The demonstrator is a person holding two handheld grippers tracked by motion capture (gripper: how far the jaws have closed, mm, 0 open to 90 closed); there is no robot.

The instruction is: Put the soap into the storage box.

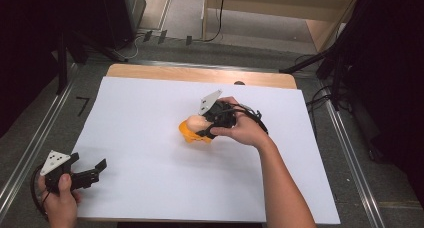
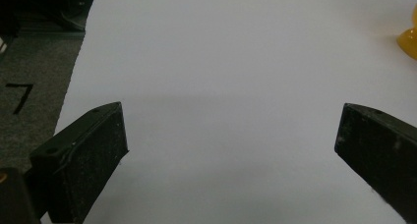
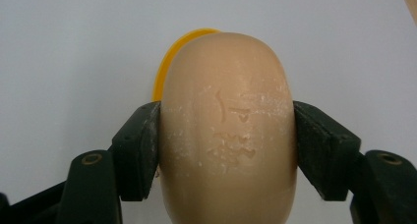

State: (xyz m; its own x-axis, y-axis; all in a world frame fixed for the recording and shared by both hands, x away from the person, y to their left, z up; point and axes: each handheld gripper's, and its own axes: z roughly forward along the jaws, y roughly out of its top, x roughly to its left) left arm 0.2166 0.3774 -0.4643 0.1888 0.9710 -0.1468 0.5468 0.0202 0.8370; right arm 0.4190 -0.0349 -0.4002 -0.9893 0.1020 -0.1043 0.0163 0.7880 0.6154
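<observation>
The right tongs (image 3: 226,150) clamped a tan soap bar (image 3: 228,126) over what seemed a yellow dish (image 1: 192,134); seating it probably remained. Left tongs (image 2: 231,150) gaped wide, idle.

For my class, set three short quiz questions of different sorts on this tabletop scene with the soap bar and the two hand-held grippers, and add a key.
1. True or false: the left hand-held gripper grips the yellow dish.
2. What does the right hand-held gripper clamp? A) a pale soap bar B) a sponge C) a cup
3. Fill in: both grippers are over a ____ sheet covering the table.

Key: 1 false, its jaws stand wide apart over the bare sheet; 2 A, a jaw presses each side of the bar; 3 white.
</observation>
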